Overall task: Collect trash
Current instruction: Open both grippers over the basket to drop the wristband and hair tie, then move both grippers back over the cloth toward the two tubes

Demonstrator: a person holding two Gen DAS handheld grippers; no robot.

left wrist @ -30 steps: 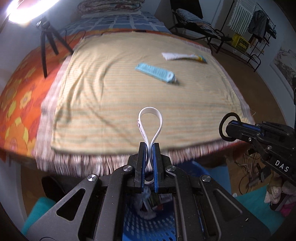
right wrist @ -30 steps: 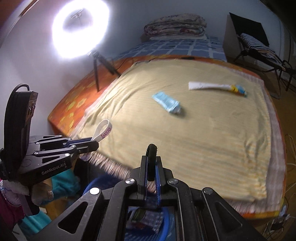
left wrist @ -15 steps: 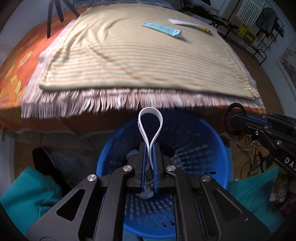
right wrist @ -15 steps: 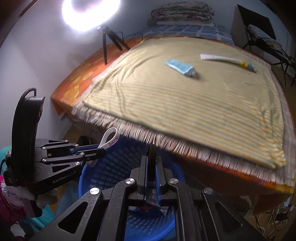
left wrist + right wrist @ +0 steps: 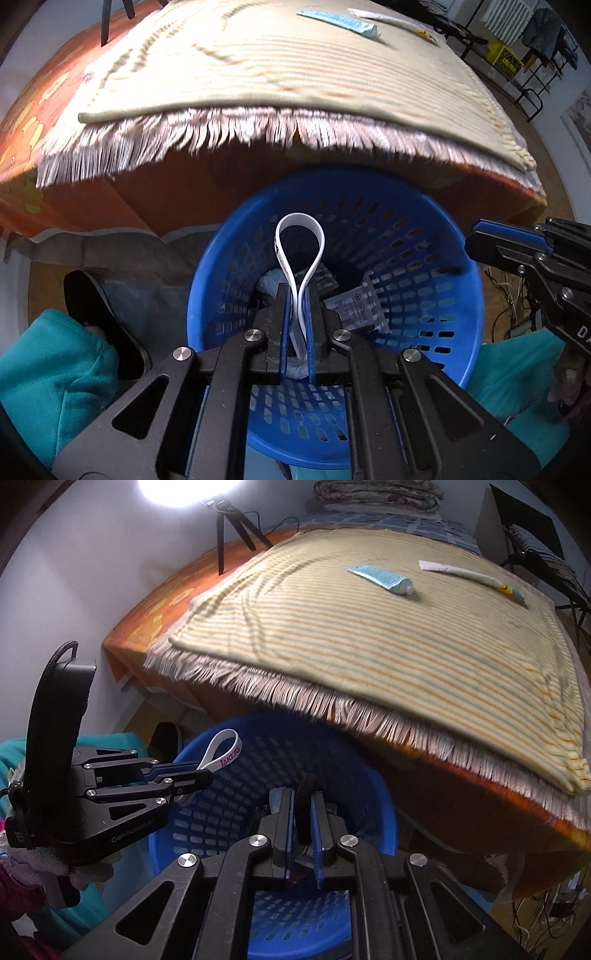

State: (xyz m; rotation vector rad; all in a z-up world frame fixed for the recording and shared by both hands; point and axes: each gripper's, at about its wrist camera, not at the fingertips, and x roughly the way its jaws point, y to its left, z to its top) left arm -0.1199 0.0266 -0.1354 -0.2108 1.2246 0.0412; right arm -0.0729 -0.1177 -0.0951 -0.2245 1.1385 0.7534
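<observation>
My left gripper (image 5: 298, 295) is shut on a white wristband (image 5: 299, 236) looped upward, held above the blue basket (image 5: 458, 306). It also shows in the right wrist view (image 5: 207, 773), with the wristband (image 5: 225, 747) over the basket rim (image 5: 384, 805). My right gripper (image 5: 303, 801) is shut on a black band (image 5: 306, 797) above the same basket, and shows at the right of the left wrist view (image 5: 476, 236). Wrappers (image 5: 354, 310) lie inside the basket. A blue tube (image 5: 382, 578) and a white tube (image 5: 469, 576) lie on the striped blanket (image 5: 369, 635).
The bed's fringed blanket edge (image 5: 221, 129) overhangs just beyond the basket. A tripod with ring light (image 5: 225, 528) stands at the bed's left. Teal cloth (image 5: 44, 380) and a black shoe (image 5: 99, 314) lie left of the basket. Cables (image 5: 509, 317) are on the floor at right.
Both grippers have moved down and back from over the bed to above the blue basket. Both stay shut on their bands.
</observation>
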